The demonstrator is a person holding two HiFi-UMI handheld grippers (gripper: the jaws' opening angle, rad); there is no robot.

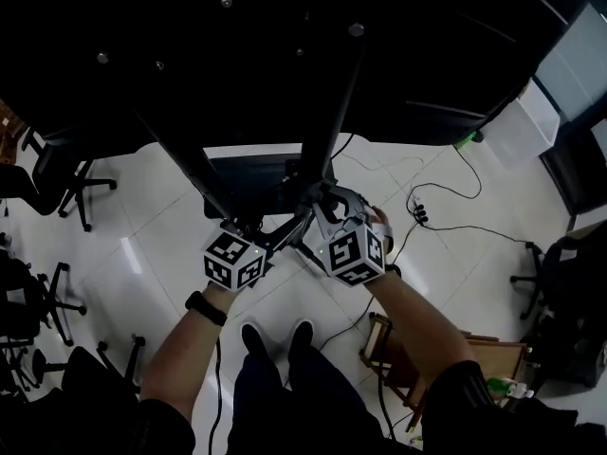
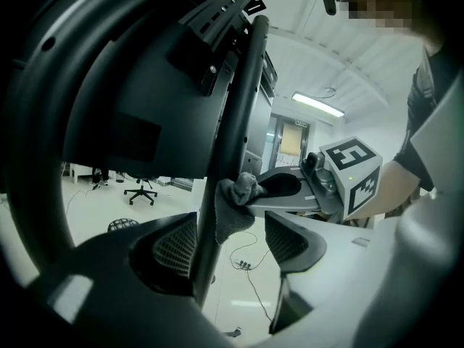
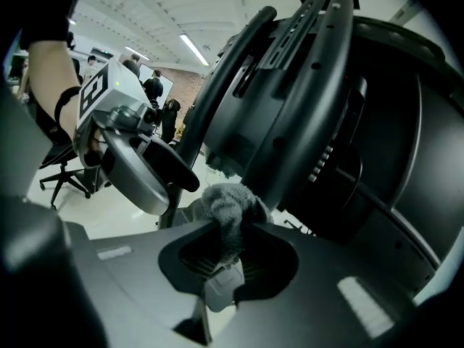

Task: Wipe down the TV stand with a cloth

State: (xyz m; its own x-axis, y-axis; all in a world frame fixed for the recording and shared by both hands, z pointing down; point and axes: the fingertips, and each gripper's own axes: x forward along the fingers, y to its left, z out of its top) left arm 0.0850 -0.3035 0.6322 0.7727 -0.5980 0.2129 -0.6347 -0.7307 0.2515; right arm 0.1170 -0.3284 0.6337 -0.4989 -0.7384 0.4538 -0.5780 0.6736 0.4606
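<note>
**Grey cloth held to the stand's pole**

Pinched tight in the right gripper [image 3: 228, 259]: a grey cloth [image 3: 228, 210], bunched and pressed against the slanted black pole [image 2: 243, 107] of the TV stand [image 1: 251, 183], just below the mounting bracket [image 3: 319, 64]. Spread wide on the left gripper [image 2: 232, 241], with the same pole between the jaws, nearer the left one; contact unclear. Cloth just beyond those open tips.

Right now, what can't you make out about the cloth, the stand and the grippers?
Head view: the cloth is hidden behind the right gripper.
Left gripper view: the stand pole runs between the open jaws of the left gripper; whether either pad touches it cannot be told.
All views: the pole is too dark to show dust or wiped parts.
TV: only its black back shows; the screen side faces away.
</note>
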